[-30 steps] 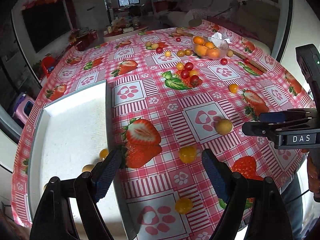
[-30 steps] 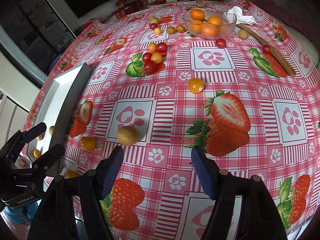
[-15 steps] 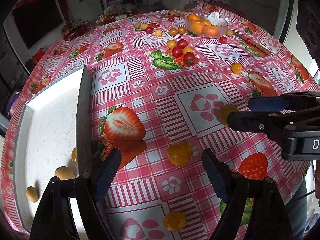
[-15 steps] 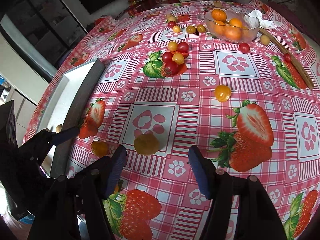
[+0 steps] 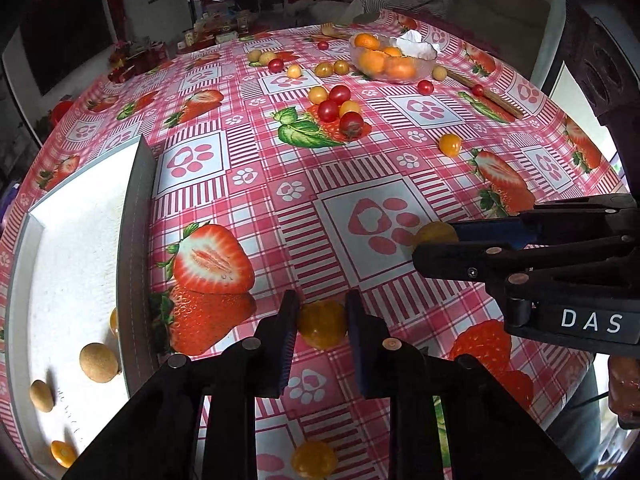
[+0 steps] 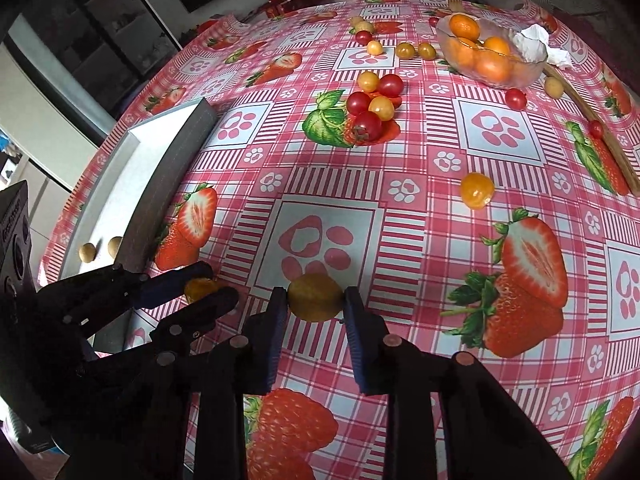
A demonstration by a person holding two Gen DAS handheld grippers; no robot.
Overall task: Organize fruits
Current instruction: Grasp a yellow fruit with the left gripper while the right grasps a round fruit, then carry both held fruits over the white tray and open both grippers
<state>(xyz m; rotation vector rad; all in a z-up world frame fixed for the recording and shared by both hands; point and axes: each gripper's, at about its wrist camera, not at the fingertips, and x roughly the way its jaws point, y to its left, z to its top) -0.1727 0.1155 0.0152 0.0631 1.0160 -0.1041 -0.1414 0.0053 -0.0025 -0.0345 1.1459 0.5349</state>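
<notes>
We have the left gripper [image 5: 322,322] clamped on an orange cherry tomato [image 5: 322,325], blue pads touching it on both sides, low on the tablecloth [image 5: 256,200] at 6 o'clock in the left wrist view. Right gripper [image 6: 316,298] pinches a duller yellow-brown round fruit [image 6: 315,297], possibly a longan, hard to tell; it sits on the paw-print square, pads pressed to both flanks. In the left view that right gripper [image 5: 434,246] comes in from 3 o'clock with the same fruit [image 5: 434,233] partly hidden behind its fingers. White tray [image 5: 72,264] lies at 8 o'clock, holding two tan fruits [image 5: 98,362] and an orange one [image 5: 63,453] near its close end. Cluster of red and yellow cherry tomatoes [image 6: 374,106] at 12 o'clock in the right view, a lone orange tomato [image 6: 476,191] at 2 o'clock, glass bowl of oranges [image 6: 486,58] farther at 1 o'clock with a crumpled tissue [image 6: 536,46] touching its rim. Another orange tomato [image 5: 313,460] sits just below the left gripper.
</notes>
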